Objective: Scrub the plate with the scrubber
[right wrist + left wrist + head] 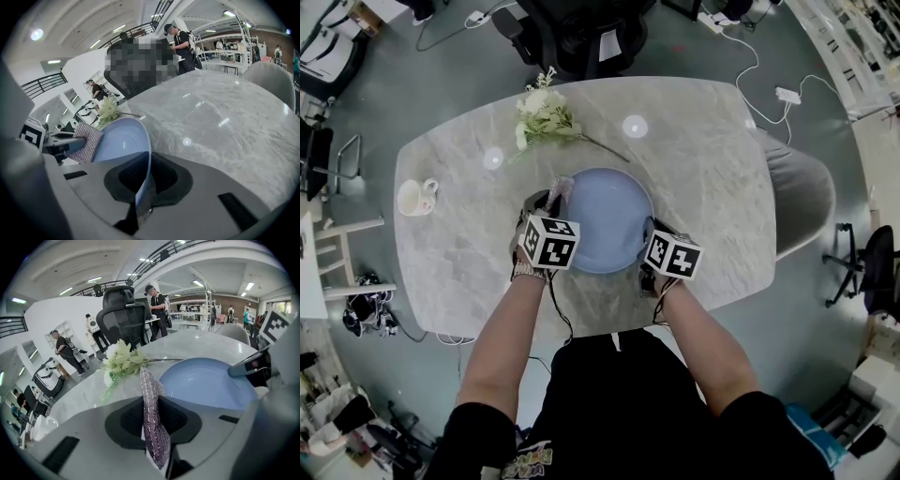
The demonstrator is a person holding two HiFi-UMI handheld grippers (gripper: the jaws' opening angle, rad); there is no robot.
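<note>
1. Pinching the purple scrubber (152,423) edge-on, the left gripper (151,414) has its jaws closed on it, by the ten o'clock rim of the blue plate (609,220).
2. Right gripper (142,185) — jaws clamped on the plate's rim at four o'clock.
3. Plate lies near the middle of the marble table (712,169) — flowers (546,117) at its eleven o'clock.

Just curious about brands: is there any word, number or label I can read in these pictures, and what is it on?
No readable text anywhere.
Left marker cube, right marker cube: black-and-white square patterns, no letters.
Shirt print: cut off, too blurred to read.
Plate, mug: no marking visible.
</note>
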